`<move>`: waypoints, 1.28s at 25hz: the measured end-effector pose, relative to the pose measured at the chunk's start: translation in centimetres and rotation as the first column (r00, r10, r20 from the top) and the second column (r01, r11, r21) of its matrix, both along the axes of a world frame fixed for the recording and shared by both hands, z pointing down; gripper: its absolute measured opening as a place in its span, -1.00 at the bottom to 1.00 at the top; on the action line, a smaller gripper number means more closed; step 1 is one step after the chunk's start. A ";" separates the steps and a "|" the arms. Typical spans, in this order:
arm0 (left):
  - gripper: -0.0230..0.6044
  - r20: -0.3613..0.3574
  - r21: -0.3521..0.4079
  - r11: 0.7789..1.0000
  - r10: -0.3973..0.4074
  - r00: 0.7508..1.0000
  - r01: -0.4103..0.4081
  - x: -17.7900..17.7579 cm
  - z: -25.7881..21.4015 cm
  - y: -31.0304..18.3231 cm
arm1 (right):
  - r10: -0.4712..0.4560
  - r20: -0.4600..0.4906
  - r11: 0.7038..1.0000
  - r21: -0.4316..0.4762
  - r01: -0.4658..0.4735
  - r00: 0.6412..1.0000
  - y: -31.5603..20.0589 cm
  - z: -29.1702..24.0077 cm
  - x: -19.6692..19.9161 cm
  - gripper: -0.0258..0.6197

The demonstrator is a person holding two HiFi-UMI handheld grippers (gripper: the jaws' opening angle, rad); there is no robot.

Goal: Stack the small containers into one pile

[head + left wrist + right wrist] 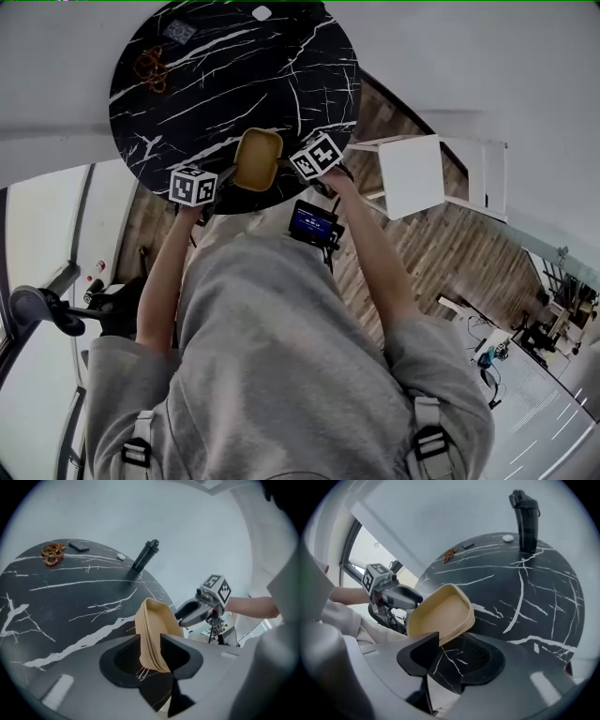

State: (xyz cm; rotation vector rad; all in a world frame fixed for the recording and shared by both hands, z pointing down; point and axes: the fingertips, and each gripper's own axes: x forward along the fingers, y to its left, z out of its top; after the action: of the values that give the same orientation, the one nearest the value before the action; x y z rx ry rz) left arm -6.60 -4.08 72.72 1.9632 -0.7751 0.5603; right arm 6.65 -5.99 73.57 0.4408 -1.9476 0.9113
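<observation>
A stack of tan shallow containers [258, 157] sits at the near edge of the round black marble table [206, 84]. In the right gripper view the stack [443, 611] is tilted, its left side raised. My left gripper [151, 641] is shut on one rim of the stack [152, 625], which stands edge-on between the jaws. My right gripper [450, 644] is open, with the stack's other rim at the mouth of its jaws and bare table showing in the gap. From above, the left gripper [223, 176] and the right gripper [295, 164] flank the stack.
A black bottle [524, 520] stands at the table's far side, beside a small white object [507, 538]. An orange pretzel-like item [150, 67] and a dark card [180, 31] lie far left. A white chair [422, 173] stands right of the table. A small screen [314, 223] hangs under the right gripper.
</observation>
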 end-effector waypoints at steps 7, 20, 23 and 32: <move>-0.71 -0.006 -0.008 0.999 -0.043 0.999 0.043 0.2 0.4 -0.5 | 0.134 0.066 0.986 -0.106 -0.127 0.989 -0.7 1.0 -1.9 -0.41; -0.76 0.019 0.061 0.979 -0.197 0.980 0.196 -0.9 -1.4 -5.2 | 0.274 0.144 0.960 0.010 -0.278 0.951 -9.8 -1.7 -4.0 -0.72; -0.77 0.052 0.064 0.955 -0.293 0.955 0.289 -2.1 -0.5 -7.6 | 0.283 0.160 0.956 0.034 -0.292 0.946 -12.2 -1.8 -5.2 -0.71; -0.70 0.093 0.168 0.924 -0.361 0.928 0.343 -4.9 -2.1 -8.8 | 0.066 0.137 0.936 0.335 -0.109 0.988 -12.5 -4.1 -5.4 -0.47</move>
State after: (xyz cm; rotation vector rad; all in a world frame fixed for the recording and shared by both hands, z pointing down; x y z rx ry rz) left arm -11.50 -12.90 70.58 1.8728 -1.2490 0.4155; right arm 1.24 -18.45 69.43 0.6908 -2.2258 0.6653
